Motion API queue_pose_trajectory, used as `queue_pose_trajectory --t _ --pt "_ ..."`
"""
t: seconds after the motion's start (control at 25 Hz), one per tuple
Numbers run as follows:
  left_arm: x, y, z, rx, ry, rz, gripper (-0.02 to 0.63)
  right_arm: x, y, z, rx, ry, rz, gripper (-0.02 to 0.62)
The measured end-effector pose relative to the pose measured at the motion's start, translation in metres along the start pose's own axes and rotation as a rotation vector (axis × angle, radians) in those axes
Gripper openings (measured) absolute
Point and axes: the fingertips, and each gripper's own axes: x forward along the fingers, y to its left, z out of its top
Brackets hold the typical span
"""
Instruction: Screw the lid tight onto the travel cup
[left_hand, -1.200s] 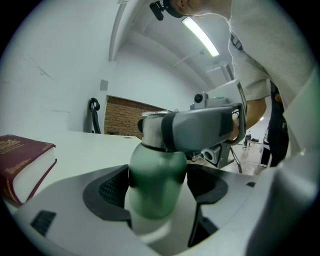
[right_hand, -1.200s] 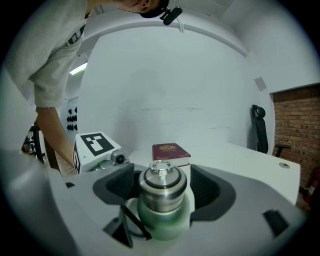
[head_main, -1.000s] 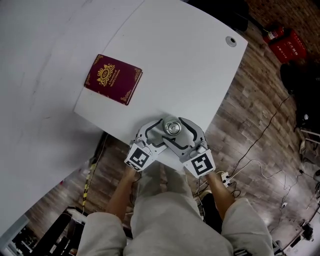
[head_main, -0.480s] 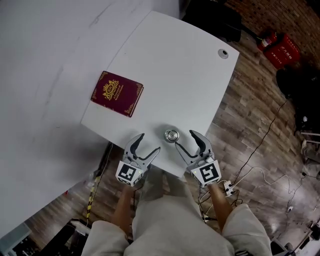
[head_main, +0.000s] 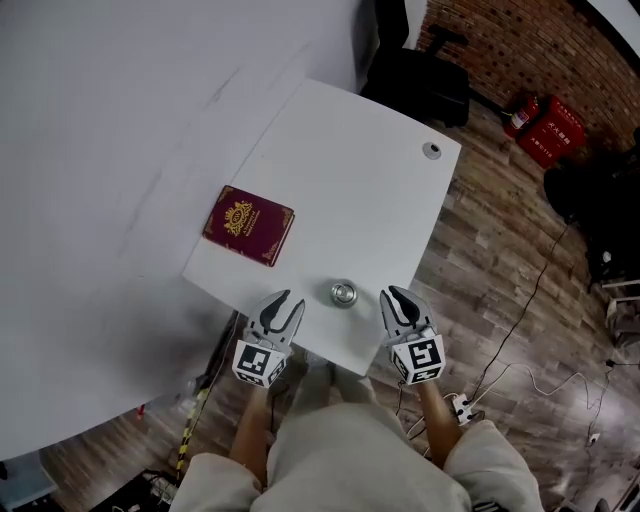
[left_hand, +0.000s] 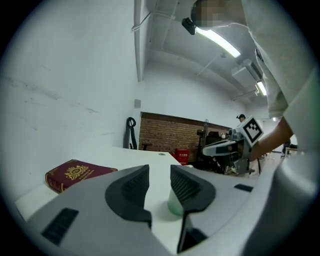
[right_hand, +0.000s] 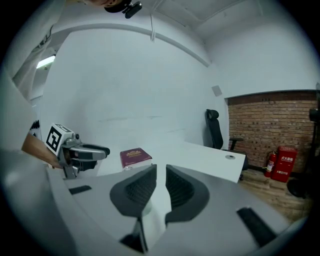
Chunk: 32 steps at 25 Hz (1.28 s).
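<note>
The bench (head_main: 350, 170) is wide and white, and the cup (head_main: 343, 293) stands close to its near edge, between the two claws and touching neither. That placement matters most for the step in hand, which looks like letting go once the lid is tight. Any sideways brush could push the cup over the edge, so each claw should move straight away from it.

The left claw (head_main: 285, 300) hangs just to the cup's left. Its jaws have just been closing, a clear gap remains and nothing is between them. The right claw (head_main: 393, 295) sits just to the cup's right. Its jaws have also just been closing, down to a narrow slit, and they too hold nothing. If the seal is in doubt, one claw should hold the body while the other turns the lid.

A dark red book (head_main: 249, 224) lies well apart, farther along the bench.

The cup is small, upright and pale green low down (left_hand: 174, 202). From above, its lid looks round, silvery and level.
</note>
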Motion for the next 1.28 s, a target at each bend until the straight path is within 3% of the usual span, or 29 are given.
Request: queue_pose_trajectory --t 0.12,0.32,0.88,1.28 --pt "-0.005 0.004 0.012 -0.011 -0.005 0.029 0.067 -0.007 -0.005 0.003 -0.010 0.010 -0.017 0.012" --pt "-0.014 0.006 0.029 0.018 0.000 0.057 0.015 -0.018 -0.007 0.017 -0.015 -0.001 -0.011 0.000" --pt "-0.019 -0.002 0.097 0.095 -0.063 0.095 0.008 -0.040 -0.022 0.091 -0.085 -0.131 -0.026 0.000" --pt "-0.016 -0.010 0.125 0.123 -0.097 0.102 0.008 -0.054 -0.028 0.108 -0.092 -0.166 -0.042 0.000"
